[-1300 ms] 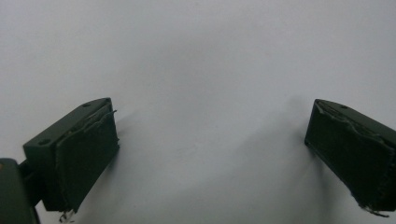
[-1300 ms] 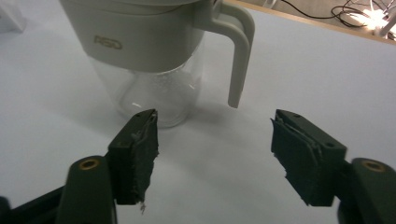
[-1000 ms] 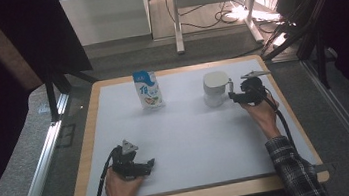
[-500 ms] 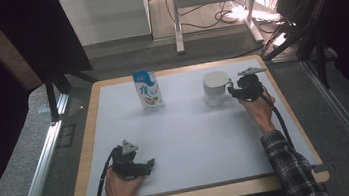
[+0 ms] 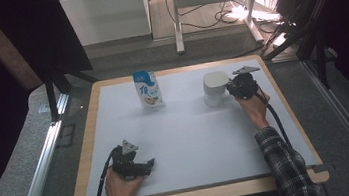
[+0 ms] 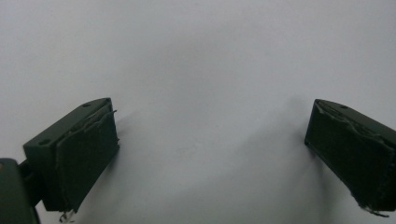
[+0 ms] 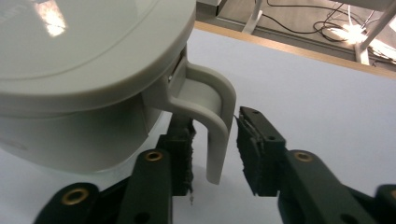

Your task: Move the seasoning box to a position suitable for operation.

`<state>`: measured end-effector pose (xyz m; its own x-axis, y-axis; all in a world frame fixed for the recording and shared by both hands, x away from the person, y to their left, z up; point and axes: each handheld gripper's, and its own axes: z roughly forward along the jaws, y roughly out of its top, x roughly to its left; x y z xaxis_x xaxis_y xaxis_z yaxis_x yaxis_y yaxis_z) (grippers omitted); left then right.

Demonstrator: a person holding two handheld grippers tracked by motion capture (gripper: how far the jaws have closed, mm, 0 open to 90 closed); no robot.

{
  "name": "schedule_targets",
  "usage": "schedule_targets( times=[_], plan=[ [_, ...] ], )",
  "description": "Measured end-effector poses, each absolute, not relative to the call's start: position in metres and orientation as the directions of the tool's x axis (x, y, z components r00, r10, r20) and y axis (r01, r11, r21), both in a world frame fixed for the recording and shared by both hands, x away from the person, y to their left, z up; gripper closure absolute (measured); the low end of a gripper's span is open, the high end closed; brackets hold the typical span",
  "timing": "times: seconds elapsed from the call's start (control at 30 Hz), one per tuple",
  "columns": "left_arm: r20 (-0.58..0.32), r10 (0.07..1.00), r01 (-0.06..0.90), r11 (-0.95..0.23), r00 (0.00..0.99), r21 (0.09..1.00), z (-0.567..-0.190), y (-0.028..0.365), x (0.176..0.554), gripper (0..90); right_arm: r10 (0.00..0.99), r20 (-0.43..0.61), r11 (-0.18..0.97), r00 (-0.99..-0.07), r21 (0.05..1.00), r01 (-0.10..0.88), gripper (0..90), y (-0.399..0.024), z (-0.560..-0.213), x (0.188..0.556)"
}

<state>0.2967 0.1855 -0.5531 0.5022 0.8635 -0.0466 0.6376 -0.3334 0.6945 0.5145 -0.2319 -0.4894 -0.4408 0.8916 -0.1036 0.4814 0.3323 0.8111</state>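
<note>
jug: white lidded plastic jug (image 5: 215, 88) sits at the far right of the surface, upright, lid on. Smooth glossy plastic, rounded body, and the lid catches a bit of ceiling light.

handle: a chunky curved loop (image 7: 212, 116) sticks out from just under the lid rim on the side facing the person's right hand. That's probably why it's turned that way, easy to come at from the right.

right gripper: the right gripper (image 7: 215, 142) comes in level with its two fingers either side of the handle. The fingers have just been closing with the handle between them. The left pad (image 7: 181, 154) looks up against it, while the right pad seems a hair off, so I'd say not really pinching yet.

finger pads: black, rough and a bit frayed at the edges. Looks grippy, which should help on slick plastic.

carton: small blue and white drink carton (image 5: 148, 89) stands upright at the far middle, well apart from the jug and untouched. Printed card, gable top.

left gripper: the left gripper (image 5: 134, 165) is parked at the near left, resting low on the surface, fingers (image 6: 79, 154) spread wide with nothing between them. Looks like it's just waiting.

surface: flat matte white sheet (image 5: 193, 141) with a light wood border, plain and bare between the things.
</note>
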Motion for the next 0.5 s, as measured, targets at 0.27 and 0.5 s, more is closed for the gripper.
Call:
schedule_targets(
  times=[0.27,0.5],
  plan=[
    [-0.047,0.864,0.638,-0.333,0.502,0.695,-0.5531,0.1854,0.2967,2.1,0.900,-0.114,0.322,-0.421,0.824,0.465,76.3,-0.2307,-0.4914,0.5147],
    [-0.047,0.864,0.638,-0.333,0.502,0.695,-0.5531,0.1855,0.2966,2.1,0.913,-0.124,0.307,-0.390,0.837,0.454,79.0,-0.2281,-0.4941,0.5137]
  ],
)
